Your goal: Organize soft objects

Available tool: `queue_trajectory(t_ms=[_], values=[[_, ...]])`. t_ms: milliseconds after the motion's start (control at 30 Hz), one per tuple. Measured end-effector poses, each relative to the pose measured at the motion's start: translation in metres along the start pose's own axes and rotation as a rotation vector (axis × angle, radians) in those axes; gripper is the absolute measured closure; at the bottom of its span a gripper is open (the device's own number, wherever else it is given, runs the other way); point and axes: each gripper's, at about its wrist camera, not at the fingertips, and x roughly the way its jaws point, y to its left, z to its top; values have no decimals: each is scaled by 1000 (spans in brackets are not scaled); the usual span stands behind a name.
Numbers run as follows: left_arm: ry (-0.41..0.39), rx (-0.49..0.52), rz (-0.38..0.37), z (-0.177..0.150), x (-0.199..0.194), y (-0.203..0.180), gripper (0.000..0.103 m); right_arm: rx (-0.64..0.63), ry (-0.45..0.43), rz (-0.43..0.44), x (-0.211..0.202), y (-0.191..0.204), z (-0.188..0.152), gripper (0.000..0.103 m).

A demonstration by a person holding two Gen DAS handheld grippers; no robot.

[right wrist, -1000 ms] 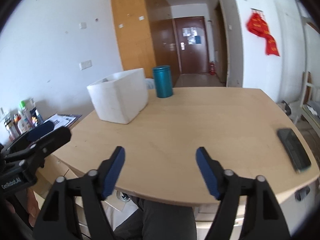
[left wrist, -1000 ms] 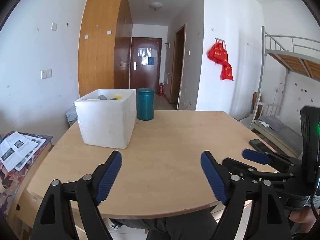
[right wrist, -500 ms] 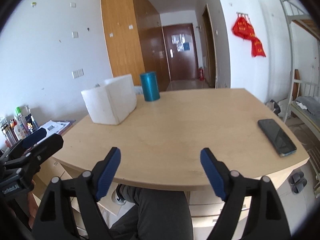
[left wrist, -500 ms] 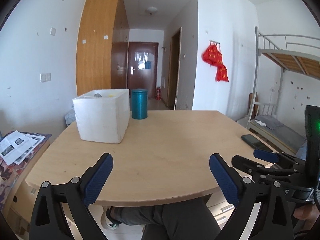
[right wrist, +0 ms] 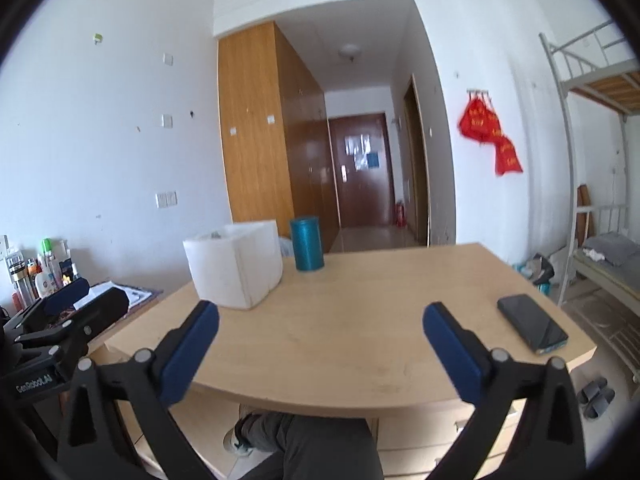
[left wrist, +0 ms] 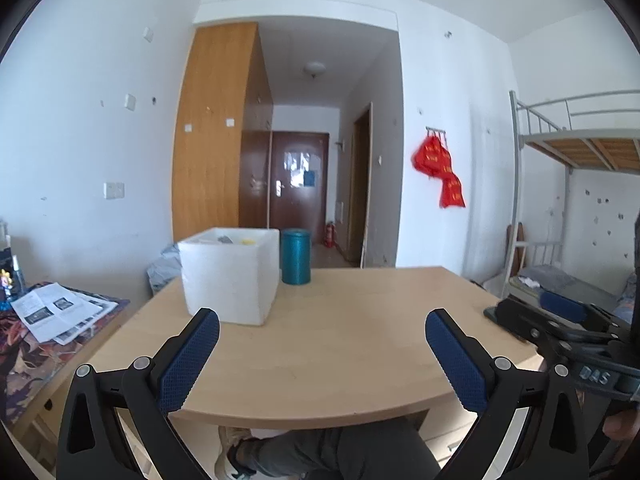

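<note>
A white foam box stands on the wooden table at the back left, with grey and yellow items just showing over its rim. It also shows in the right wrist view. My left gripper is open and empty, held near the table's front edge. My right gripper is open and empty, also at the front edge. Each gripper shows at the side of the other's view.
A teal canister stands beside the box. A black phone lies at the table's right edge. A side table with papers and bottles is on the left. A bunk bed is on the right.
Both grippers have pulled back from over the table toward its front edge and tilted upward. The box and canister now look farther away. Both stay open.
</note>
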Motion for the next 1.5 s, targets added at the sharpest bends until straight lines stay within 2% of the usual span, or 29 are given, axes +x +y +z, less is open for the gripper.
queue_trajectory(t_ms=[167,500,700,900,1300,1500], values=[[-11,1,-5,4,-7,-1,0,-16,-29,9,-6,7,5,0],[-56,9,36,10,-18,-4,0,-50,-101,7,-16,10,9,0],[-74,23,27,11,-22,-7,0,-58,-98,4,-15,11,8,0],[-43,14,42,9,-16,-5,0,-63,-98,2,-15,12,8,0],[-58,29,80,6,-15,-7,0,-72,-77,-6,-11,15,8,0],[-39,13,89,5,-10,-2,0,-71,-70,-7,-9,15,7,0]])
